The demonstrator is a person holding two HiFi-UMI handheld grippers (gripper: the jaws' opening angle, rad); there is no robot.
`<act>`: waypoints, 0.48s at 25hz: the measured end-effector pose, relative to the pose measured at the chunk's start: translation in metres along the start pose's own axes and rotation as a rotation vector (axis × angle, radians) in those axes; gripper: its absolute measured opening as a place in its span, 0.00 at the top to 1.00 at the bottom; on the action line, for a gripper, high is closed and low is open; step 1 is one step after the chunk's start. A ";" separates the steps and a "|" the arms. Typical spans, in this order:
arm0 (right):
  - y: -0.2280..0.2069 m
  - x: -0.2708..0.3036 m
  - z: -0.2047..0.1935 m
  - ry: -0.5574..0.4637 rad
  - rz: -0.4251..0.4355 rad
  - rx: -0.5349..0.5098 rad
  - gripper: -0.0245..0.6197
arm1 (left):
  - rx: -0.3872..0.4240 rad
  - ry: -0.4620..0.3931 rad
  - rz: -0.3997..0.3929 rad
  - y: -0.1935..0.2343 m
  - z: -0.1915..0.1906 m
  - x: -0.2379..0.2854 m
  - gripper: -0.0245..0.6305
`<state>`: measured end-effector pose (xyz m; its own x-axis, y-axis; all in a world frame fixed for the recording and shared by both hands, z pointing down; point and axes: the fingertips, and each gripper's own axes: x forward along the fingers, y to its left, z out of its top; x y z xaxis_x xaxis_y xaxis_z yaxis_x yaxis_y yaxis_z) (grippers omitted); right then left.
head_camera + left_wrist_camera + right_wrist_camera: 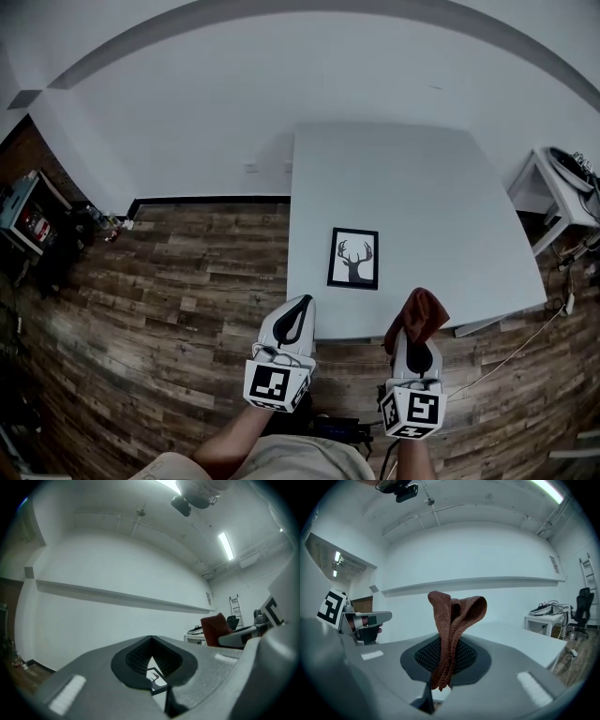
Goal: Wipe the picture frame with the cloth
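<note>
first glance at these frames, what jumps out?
A rust-brown knitted cloth stands up folded from the shut right tool, at the near edge of the white table. On that table, close to the same edge, a black-framed deer silhouette picture lies flat with nothing touching it. The left tool is shut and empty.

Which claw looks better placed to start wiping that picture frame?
The right claw: it is shut on the cloth and sits at the table edge near the picture frame. The left claw is shut and holds nothing.
</note>
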<state>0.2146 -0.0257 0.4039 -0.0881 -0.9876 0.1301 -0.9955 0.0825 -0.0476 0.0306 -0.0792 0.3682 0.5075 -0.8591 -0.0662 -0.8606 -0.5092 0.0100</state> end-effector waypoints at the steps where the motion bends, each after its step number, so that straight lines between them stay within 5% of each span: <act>1: 0.000 0.007 -0.001 0.004 0.001 0.000 0.87 | -0.003 0.002 0.001 0.003 0.001 0.005 0.96; 12: 0.005 0.087 0.003 0.039 -0.040 -0.002 0.87 | -0.023 0.039 -0.069 0.043 -0.012 0.080 0.96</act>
<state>0.2018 -0.1111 0.4120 -0.0500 -0.9841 0.1702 -0.9983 0.0439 -0.0393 0.0344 -0.1707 0.3754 0.5672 -0.8231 -0.0284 -0.8226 -0.5678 0.0298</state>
